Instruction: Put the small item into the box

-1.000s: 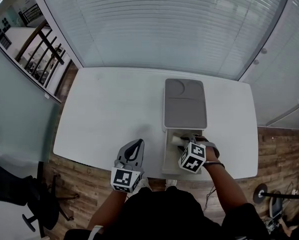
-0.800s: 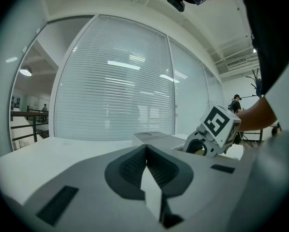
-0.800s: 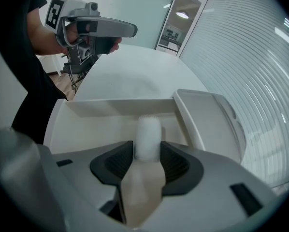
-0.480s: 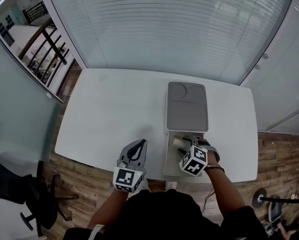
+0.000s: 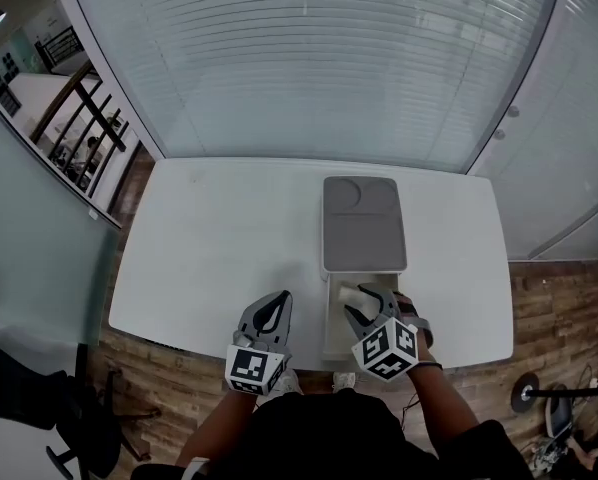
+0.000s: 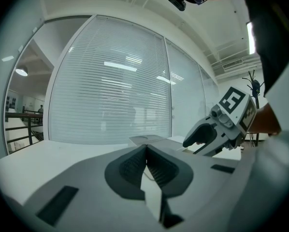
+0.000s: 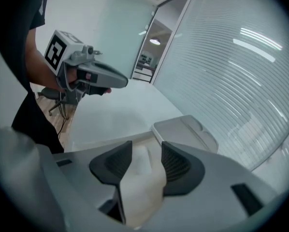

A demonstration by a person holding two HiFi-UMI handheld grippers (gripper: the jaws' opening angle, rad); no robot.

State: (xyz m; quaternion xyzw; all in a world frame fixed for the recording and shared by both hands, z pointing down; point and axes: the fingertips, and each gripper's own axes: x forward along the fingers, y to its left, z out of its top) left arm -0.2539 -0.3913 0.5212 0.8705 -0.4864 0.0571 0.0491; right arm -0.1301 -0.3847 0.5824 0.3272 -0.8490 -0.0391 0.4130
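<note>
The box stands on the white table with its grey lid (image 5: 364, 223) folded back and its pale base (image 5: 331, 330) toward me. The small white item (image 5: 349, 295) lies in the base. My right gripper (image 5: 369, 308) hovers over the base just behind the item. Its jaws are wide apart and closing, and the item (image 7: 140, 162) shows in the gap without being pressed. My left gripper (image 5: 270, 313) rests to the left of the box, jaws shut with nothing in them. In the left gripper view its tips (image 6: 145, 150) meet.
The white table (image 5: 219, 238) stretches left of the box. Its front edge (image 5: 179, 334) runs just under both grippers. White blinds behind glass (image 5: 319, 58) close off the far side. Wooden floor (image 5: 539, 298) lies to the right.
My right gripper has drawn back toward me, off the white item, which stays in the box base. The left gripper has hardly moved.
</note>
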